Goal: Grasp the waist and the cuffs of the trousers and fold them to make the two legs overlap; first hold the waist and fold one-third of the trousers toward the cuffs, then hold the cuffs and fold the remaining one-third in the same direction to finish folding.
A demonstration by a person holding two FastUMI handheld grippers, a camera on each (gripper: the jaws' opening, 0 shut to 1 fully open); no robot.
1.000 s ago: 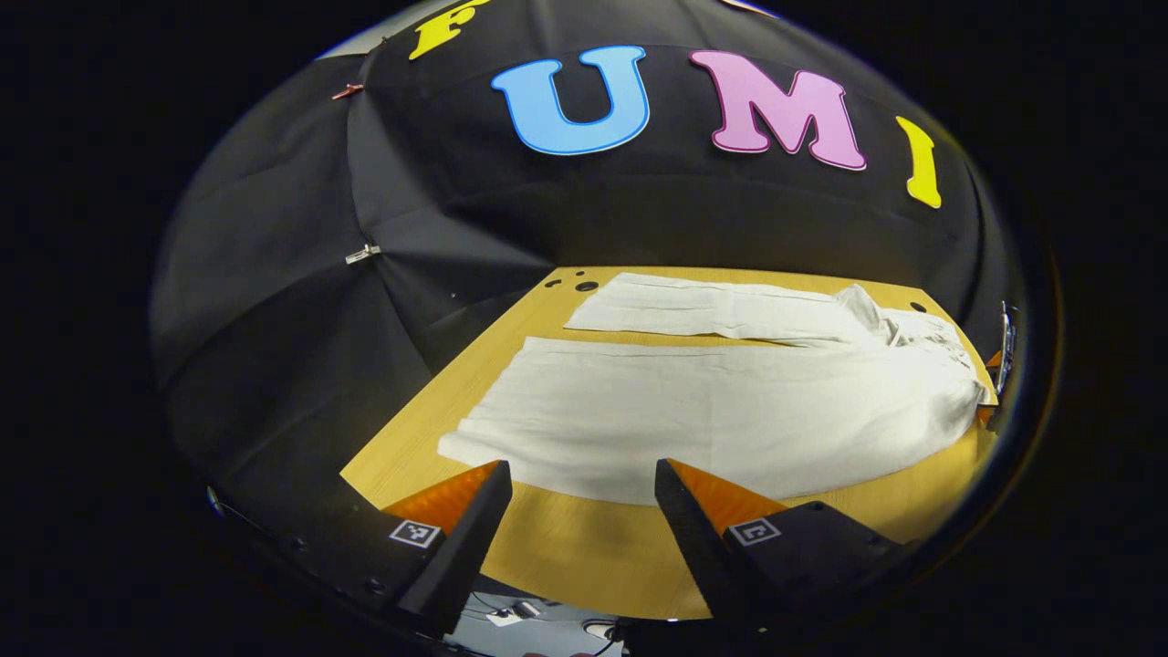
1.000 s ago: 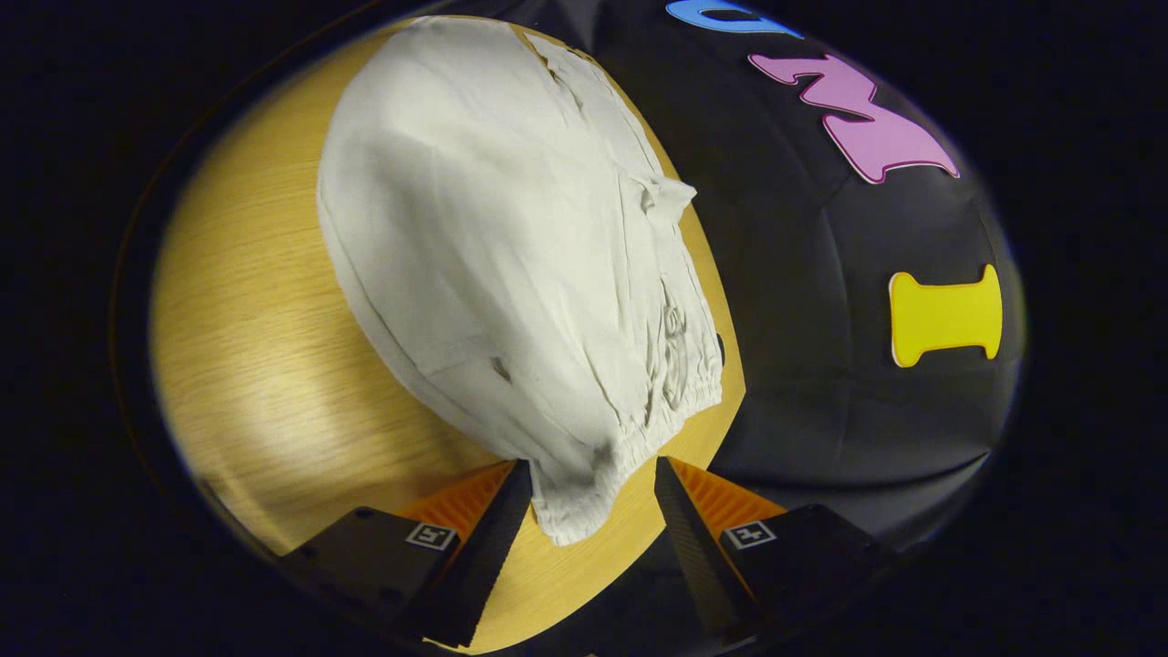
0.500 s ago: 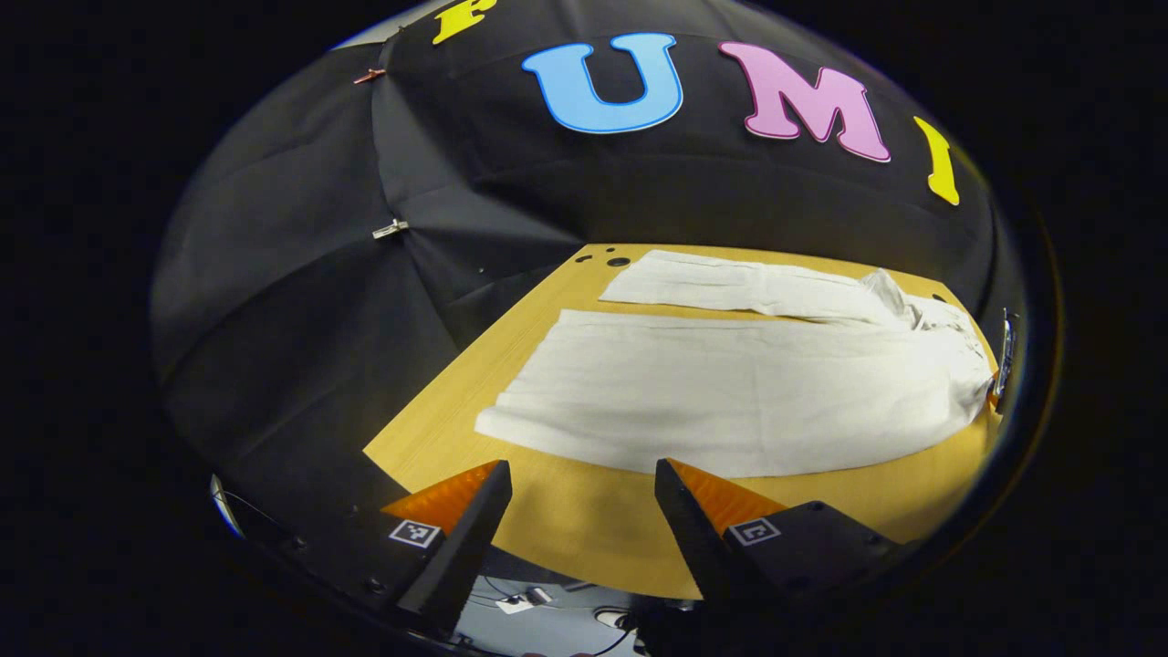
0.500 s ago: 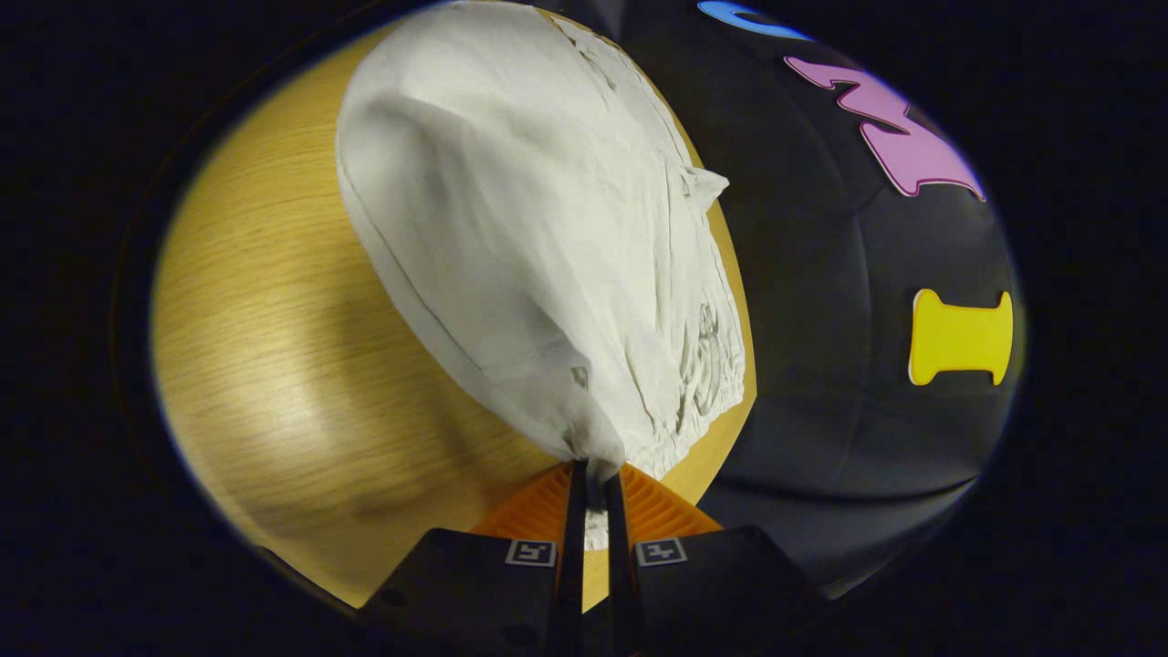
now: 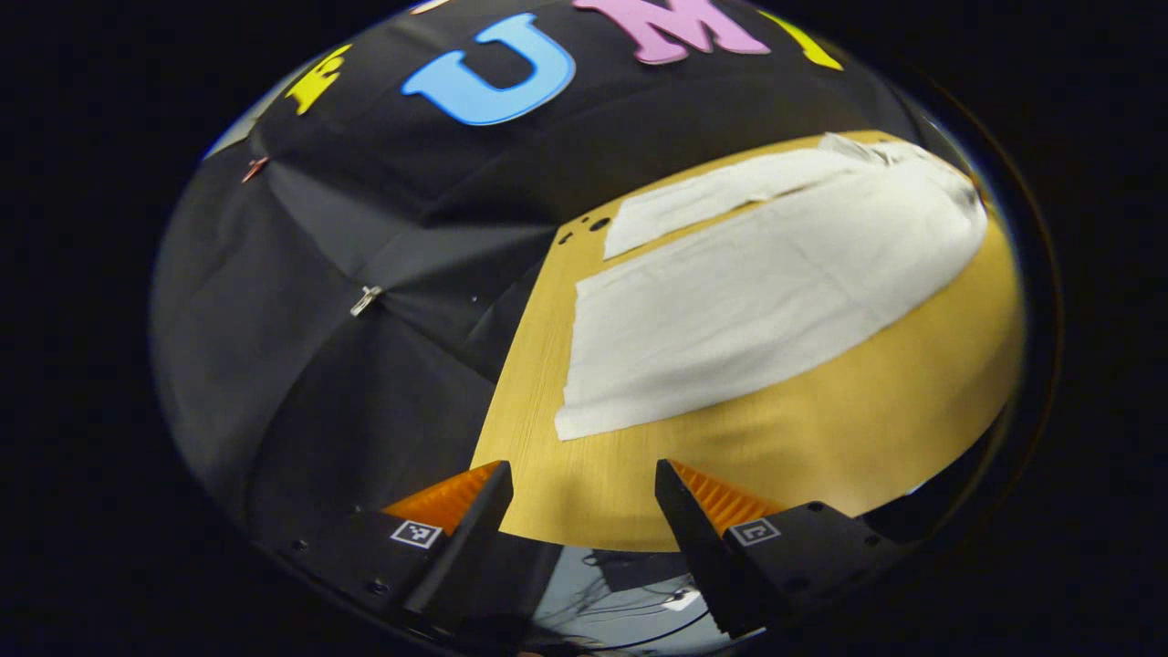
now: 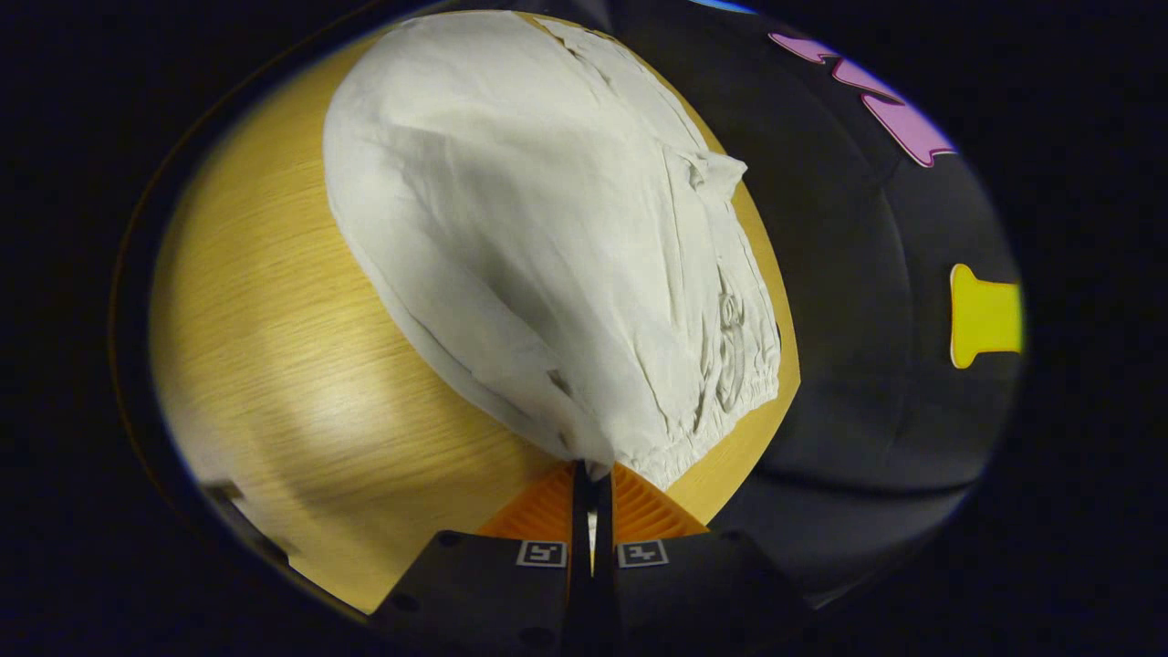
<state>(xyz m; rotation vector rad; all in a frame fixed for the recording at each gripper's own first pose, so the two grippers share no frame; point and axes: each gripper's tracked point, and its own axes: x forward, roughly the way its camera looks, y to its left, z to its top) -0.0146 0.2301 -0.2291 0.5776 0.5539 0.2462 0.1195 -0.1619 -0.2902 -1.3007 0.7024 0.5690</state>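
Right gripper (image 6: 593,479): my fingers are pressed together on a corner of the waist (image 6: 630,456), with a sliver of cloth pinched between them. I hold the near corner so that this end can lift and travel over the far leg.
Left gripper (image 5: 584,488): my fingers stand spread and hold nothing, hovering above the near edge of the table (image 5: 821,447), short of the cloth. I judge it is lining up on the near cuff (image 5: 570,365), which lies a little ahead of the fingertips and to their right.
Trousers (image 5: 757,292): pale, spread flat along the wooden table, the two legs side by side with a strip of wood between them; the legs do not yet overlap.
Near leg: broad and fairly smooth, its hem end square to the table's left edge.
Far leg (image 5: 730,196): narrower in the left gripper view, close to the booth wall.
Waistband gathers (image 6: 730,365): puckered beyond my pinch, so the elastic may bunch when lifted.
Stage: I reckon this is the first fold, one end gripped, the other still to be taken.
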